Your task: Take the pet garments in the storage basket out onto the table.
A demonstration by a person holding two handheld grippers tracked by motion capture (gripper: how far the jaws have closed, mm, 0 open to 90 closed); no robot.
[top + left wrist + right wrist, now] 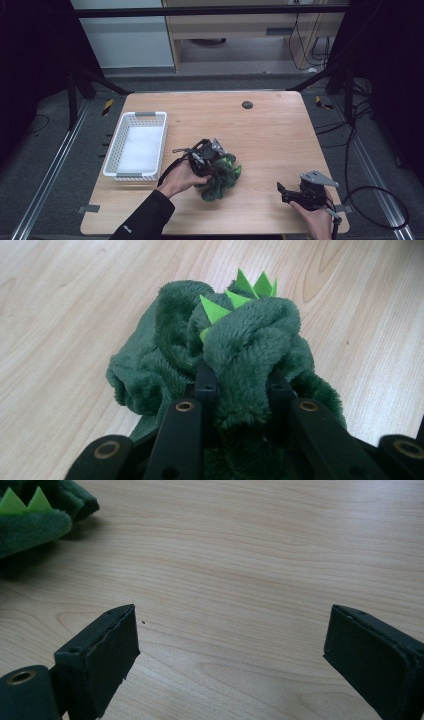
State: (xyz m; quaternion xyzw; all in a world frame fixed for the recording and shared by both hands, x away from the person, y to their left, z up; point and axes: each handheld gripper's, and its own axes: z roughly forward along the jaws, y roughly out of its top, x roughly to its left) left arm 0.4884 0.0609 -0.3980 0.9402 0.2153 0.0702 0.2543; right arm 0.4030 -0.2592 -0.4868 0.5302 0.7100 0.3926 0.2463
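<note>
Two grippers work over the wooden desk [270, 130]. The left gripper [239, 390] has its jaws clenched on a fold of the green plush toy [240, 345], the dark fleece bulging up between and beyond them, with light green felt spikes [235, 295] just past the jaw tips. Below and around those jaws the rest of the toy sits bunched on the desk. In the high view the left gripper [212, 157] comes onto the toy [222, 177] from its left side. The right gripper [230, 645] has its jaws released, spread wide over bare wood, with the toy [35, 515] well ahead and to their left. Beyond the left hand lies a white basket [136, 145].
</note>
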